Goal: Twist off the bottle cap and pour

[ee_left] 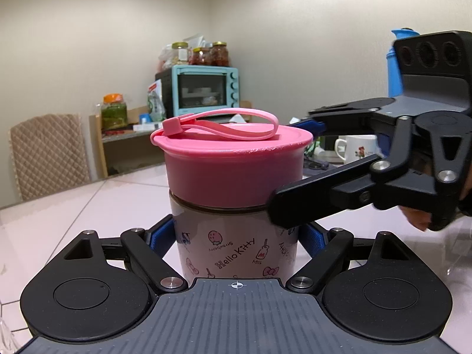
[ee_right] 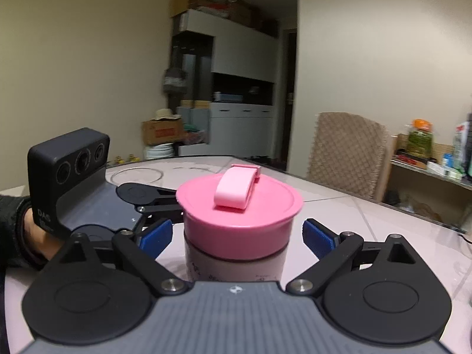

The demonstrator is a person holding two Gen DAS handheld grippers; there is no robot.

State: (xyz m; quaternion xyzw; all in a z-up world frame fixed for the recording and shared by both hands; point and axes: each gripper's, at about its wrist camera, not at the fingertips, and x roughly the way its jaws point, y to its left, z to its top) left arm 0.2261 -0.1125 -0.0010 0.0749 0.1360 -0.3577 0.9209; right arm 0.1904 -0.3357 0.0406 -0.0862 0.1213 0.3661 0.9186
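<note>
Centre frame, the left gripper (ee_left: 236,236) pinches the bottle (ee_left: 236,253) by its printed body. The right gripper (ee_right: 237,236) straddles the pink cap (ee_right: 239,215), jaws spread, pads (ee_right: 320,237) just off it.

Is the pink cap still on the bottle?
Yes. The pink cap sits on the upright bottle, no gap visible.

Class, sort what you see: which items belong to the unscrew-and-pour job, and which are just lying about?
Job:
bottle
pink cap
left gripper
right gripper

Lying about:
toaster oven
white mug
green jar
chair
</note>
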